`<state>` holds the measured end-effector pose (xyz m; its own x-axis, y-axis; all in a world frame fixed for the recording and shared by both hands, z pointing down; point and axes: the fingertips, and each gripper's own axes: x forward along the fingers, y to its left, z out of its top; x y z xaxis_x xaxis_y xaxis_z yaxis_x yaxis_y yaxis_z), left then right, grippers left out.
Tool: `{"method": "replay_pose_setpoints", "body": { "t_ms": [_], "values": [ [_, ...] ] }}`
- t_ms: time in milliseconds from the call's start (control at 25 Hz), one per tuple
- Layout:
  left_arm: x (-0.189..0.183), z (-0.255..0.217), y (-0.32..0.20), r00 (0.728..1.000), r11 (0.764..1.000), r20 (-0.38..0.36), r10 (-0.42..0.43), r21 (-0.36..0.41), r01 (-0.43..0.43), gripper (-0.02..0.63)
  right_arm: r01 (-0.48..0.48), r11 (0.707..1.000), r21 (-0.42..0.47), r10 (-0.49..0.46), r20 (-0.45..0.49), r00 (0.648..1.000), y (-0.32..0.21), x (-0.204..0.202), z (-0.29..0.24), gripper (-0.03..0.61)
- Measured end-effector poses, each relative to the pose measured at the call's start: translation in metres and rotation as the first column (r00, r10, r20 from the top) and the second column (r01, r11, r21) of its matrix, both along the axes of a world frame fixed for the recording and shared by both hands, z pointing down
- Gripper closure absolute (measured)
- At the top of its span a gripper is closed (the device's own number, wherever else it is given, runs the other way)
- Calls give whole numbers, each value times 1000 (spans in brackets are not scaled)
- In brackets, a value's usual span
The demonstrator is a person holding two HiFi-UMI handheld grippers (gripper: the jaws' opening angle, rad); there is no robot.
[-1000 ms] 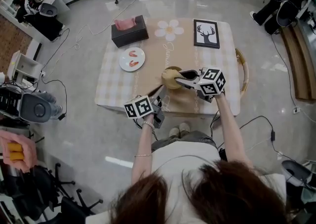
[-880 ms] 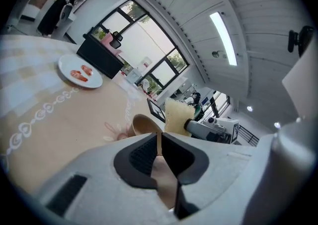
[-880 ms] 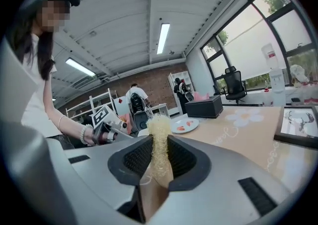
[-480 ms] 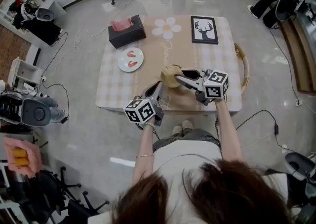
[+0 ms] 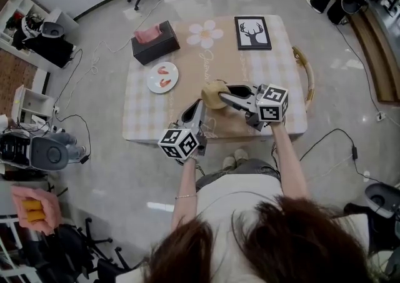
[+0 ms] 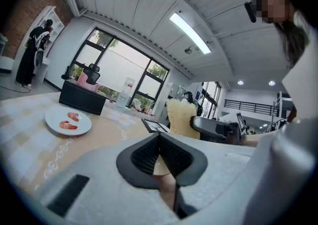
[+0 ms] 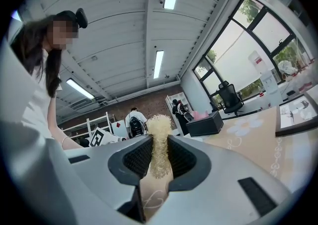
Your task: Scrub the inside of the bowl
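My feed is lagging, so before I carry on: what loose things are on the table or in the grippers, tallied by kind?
Tissue box: 1
Plate: 1
Red food pieces on the plate: 2
Framed deer picture: 1
Scrub pad, held in the right gripper: 1
Total: 6

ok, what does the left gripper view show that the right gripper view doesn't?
Left gripper view only: the round white plate with red pieces, and the left gripper, jaws shut, nothing between them. Right gripper view only: the left gripper's marker cube. Both: the right gripper clamped on the pale yellow fibrous scrubber, and the black rectangular tissue box.
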<state>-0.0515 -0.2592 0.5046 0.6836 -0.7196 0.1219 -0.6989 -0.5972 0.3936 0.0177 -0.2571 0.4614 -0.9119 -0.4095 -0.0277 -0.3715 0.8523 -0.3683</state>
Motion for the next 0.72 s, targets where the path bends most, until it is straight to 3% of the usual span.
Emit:
{"method": "replay_pose_setpoints", "body": {
  "t_ms": [200,720],
  "values": [
    [1,-6,1,1000,999,6,12,39,-12,601,-29,1000,5,29,46,999,1,6,-5,495],
    [3,-12,0,1000,998,18,22,61,-23,601,-17,1000,5,16,33,999,2,5,-5,495]
  ]
}}
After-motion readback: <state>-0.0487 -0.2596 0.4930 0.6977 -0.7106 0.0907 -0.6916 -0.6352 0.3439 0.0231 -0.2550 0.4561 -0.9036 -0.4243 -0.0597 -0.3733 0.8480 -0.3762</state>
